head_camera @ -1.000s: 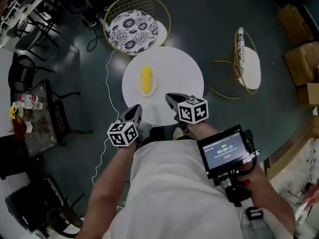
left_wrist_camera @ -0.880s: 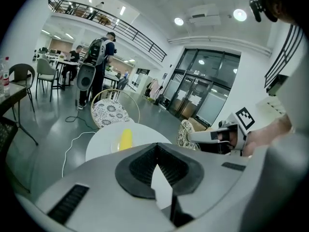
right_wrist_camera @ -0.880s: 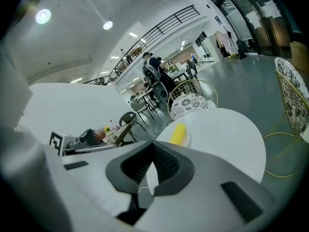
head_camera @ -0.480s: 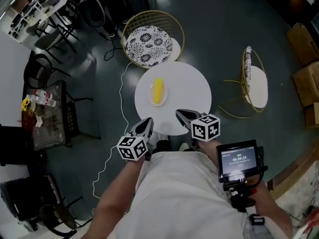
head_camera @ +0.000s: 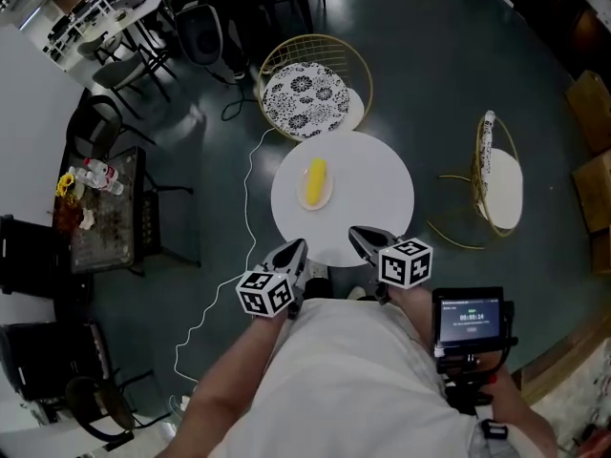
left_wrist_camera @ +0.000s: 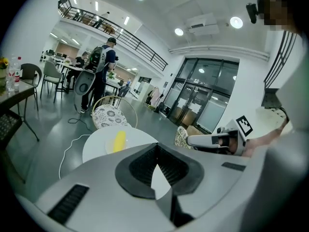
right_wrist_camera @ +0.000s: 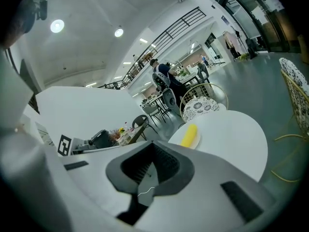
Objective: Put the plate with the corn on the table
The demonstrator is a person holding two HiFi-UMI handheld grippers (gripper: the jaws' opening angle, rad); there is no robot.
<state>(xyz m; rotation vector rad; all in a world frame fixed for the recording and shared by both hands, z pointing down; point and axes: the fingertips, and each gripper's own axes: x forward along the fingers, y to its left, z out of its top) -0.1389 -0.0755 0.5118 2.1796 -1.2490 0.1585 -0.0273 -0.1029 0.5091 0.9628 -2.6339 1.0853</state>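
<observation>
A small pale plate carrying a yellow corn cob rests on the round white table, left of its middle. Both grippers hang close to my body at the table's near edge, well short of the plate. My left gripper is shut with nothing in it, and so is my right gripper. The corn lies ahead of my left gripper in the left gripper view. In the right gripper view the corn lies beyond my right gripper.
A gold wire chair with a patterned cushion stands behind the table, and a second wire chair to its right. A white cable runs across the floor at left. A dark side table with bottles stands far left. A person with a backpack stands beyond.
The head view has drifted, so the table, plate and both grippers sit lower and further right in the picture. The grippers stay shut near my body; the plate stays on the table.
</observation>
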